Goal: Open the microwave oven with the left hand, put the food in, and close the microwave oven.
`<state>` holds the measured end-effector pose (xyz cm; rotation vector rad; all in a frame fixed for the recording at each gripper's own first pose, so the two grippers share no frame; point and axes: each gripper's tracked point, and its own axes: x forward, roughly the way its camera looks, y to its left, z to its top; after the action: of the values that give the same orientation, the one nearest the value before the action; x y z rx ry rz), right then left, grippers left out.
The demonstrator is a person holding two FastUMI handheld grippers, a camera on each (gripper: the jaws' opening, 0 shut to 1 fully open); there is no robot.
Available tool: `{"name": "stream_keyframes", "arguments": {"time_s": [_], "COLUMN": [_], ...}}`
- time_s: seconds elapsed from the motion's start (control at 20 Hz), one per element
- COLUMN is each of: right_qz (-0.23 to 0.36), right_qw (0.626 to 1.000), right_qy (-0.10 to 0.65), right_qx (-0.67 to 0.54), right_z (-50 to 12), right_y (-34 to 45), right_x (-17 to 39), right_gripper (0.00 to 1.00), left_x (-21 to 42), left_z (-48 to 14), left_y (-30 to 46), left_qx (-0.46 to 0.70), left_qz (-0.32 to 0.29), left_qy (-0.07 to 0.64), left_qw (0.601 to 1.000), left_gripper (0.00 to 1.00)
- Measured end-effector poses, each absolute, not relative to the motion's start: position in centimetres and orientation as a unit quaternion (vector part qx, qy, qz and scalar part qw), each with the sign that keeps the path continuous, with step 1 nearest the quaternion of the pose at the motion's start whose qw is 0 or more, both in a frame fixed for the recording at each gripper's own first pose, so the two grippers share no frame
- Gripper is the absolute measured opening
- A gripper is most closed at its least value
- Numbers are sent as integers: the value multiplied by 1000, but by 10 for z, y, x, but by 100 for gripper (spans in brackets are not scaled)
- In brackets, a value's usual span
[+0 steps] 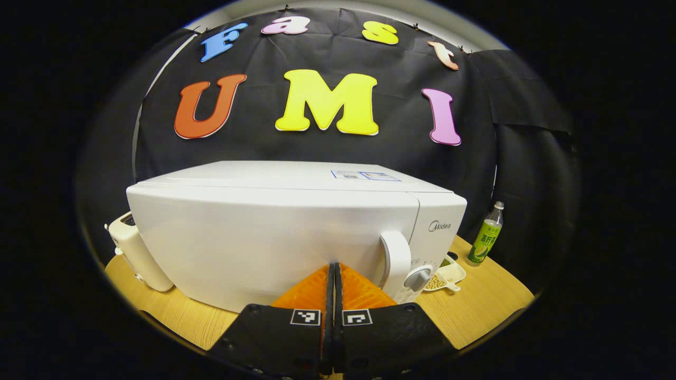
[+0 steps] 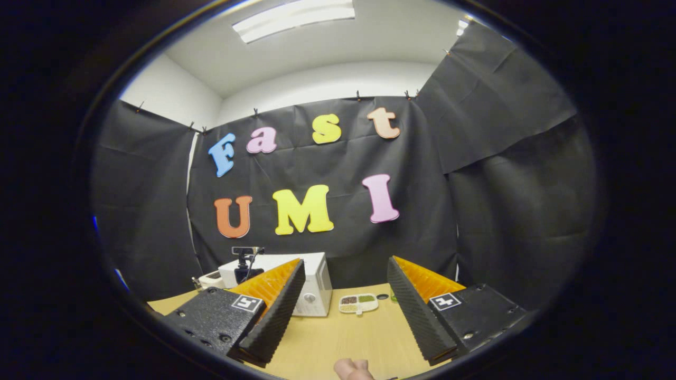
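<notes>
A white microwave [image 1: 274, 232] stands on the wooden table with its door shut. Its upright handle [image 1: 396, 256] sits at the door's right edge, with a round knob [image 1: 419, 277] beside it. My left gripper [image 1: 334, 268] is shut on nothing, close to the door front and just left of the handle. A white divided dish of beans and grains [image 1: 450, 275] lies to the right of the microwave. In the right gripper view the microwave [image 2: 317, 287] and the dish [image 2: 358, 303] are far off. My right gripper [image 2: 344, 266] stands wide open above the table, empty.
A green-labelled bottle [image 1: 487, 235] stands at the back right of the table [image 1: 491, 301]. A small white appliance [image 1: 138, 256] sits left of the microwave. A black camera-like device [image 2: 244, 264] shows before the microwave. A small pinkish thing [image 2: 353, 369] lies at the near table edge; what it is I cannot tell.
</notes>
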<state>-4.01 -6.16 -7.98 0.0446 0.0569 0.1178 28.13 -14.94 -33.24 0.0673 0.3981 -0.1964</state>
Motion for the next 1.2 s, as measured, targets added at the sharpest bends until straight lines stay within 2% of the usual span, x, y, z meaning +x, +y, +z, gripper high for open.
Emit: {"name": "stream_keyframes", "arguments": {"time_s": [0.4, 0.45, 0.5, 0.55, 0.6, 1.05, 1.2], "right_qz": [56, 57, 58, 57, 54, 43, 11], "right_qw": [996, 996, 996, 996, 996, 996, 999], "right_qy": [52, 54, 58, 61, 63, 67, 41], "right_qx": [35, 37, 39, 41, 41, 46, 27], "right_z": [-91, -93, -96, -98, -99, -80, -60], "right_y": [-45, -41, -38, -36, -36, -32, -47], "right_x": [-56, -58, -60, -60, -61, -71, -76], "right_gripper": [89, 89, 89, 100, 100, 99, 100], "left_x": [211, 197, 183, 174, 158, 33, -3], "left_z": [-296, -289, -279, -270, -259, -101, -69], "left_y": [-129, -128, -125, -124, -118, -85, -60], "left_qx": [19, 19, 21, 28, 38, 17, 27], "left_qz": [-98, -99, -97, -95, -87, -43, -20], "left_qy": [194, 193, 189, 186, 179, 84, 66], "left_qw": [976, 976, 977, 978, 979, 995, 997], "left_gripper": [0, 11, 38, 88, 96, 95, 95]}}
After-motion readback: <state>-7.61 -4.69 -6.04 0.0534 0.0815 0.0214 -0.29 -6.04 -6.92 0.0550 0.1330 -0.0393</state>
